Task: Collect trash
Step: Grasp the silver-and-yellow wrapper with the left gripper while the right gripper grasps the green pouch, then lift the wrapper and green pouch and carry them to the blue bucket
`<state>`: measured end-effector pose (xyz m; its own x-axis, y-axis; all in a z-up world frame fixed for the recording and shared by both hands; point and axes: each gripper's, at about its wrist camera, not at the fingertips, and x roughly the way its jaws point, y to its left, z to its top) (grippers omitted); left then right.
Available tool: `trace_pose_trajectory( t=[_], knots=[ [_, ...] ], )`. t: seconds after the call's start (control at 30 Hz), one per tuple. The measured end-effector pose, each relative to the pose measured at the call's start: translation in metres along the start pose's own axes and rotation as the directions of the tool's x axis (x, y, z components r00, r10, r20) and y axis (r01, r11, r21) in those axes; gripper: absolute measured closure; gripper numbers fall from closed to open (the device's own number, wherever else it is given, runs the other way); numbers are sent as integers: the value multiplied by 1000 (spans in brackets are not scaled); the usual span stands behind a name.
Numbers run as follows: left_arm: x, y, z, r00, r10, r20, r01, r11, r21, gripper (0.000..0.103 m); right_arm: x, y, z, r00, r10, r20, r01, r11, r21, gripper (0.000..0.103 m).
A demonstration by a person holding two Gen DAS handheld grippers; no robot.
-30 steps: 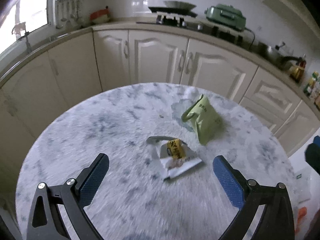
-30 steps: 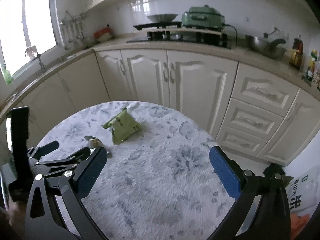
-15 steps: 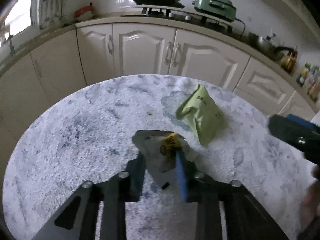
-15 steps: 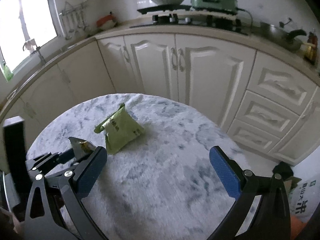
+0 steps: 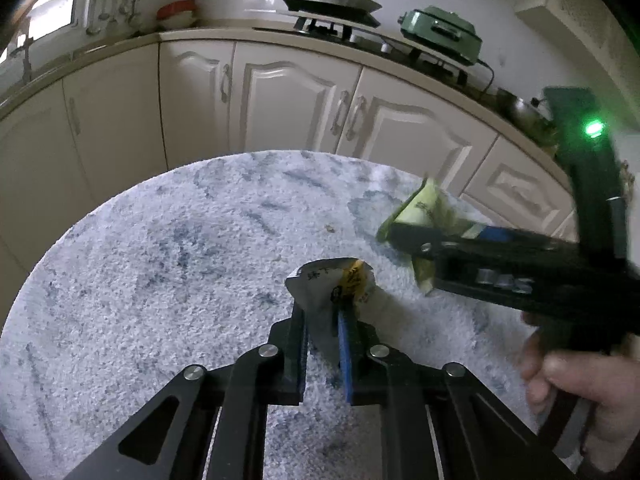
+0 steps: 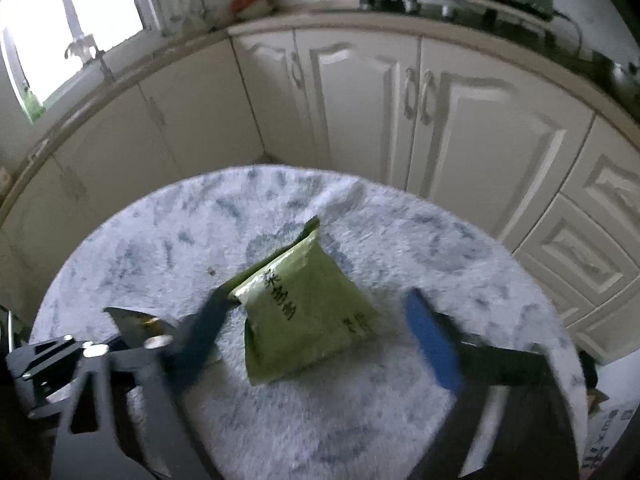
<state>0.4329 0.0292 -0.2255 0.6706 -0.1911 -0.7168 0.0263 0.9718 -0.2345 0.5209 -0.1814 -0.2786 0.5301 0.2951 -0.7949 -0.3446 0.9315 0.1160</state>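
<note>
My left gripper (image 5: pixel 323 322) is shut on a torn silver wrapper with a yellow label (image 5: pixel 334 284) and holds it just above the round marble table (image 5: pixel 160 264). The wrapper also shows at the left of the right wrist view (image 6: pixel 132 322). A green snack packet (image 6: pixel 304 312) lies on the table. My right gripper (image 6: pixel 320 328) is open, with one finger on each side of the packet. In the left wrist view the packet (image 5: pixel 420 212) is partly hidden behind the right gripper's body.
White kitchen cabinets (image 5: pixel 296 100) curve behind the table. A stove and a green appliance (image 5: pixel 440 32) stand on the counter. A white bag with print (image 6: pixel 600 444) lies on the floor past the table's right edge.
My left gripper closed on the silver wrapper and lifted it. My right gripper moved forward over the table until its open fingers flank the green packet.
</note>
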Motion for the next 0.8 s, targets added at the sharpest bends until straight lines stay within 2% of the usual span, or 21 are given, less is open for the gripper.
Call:
trace_pose_trajectory(
  t=[0.03,0.13,0.4,0.63,0.8],
  knots=[
    [0,3,2,1000,1,8,-1,1000,-2,96,0,2,-1,1000,-14,4,14,1000,-18,55],
    [-13,2,-8,1000,3,25,-2,1000,-10,98,-6,1,-6,1000,17,4,-16,1000,-24,75],
    [-33,-12,-22,998,-3,60,3,1000,-1,102,-41,-12,-31,998,44,50,-45,999,25,78],
    [-61,-31,-33,995,-18,101,15,999,32,102,-100,-18,-48,989,63,132,-70,996,47,78],
    [-73,-39,-40,994,-31,102,26,999,44,102,-130,-23,-60,985,49,165,-59,997,55,78]
  ],
)
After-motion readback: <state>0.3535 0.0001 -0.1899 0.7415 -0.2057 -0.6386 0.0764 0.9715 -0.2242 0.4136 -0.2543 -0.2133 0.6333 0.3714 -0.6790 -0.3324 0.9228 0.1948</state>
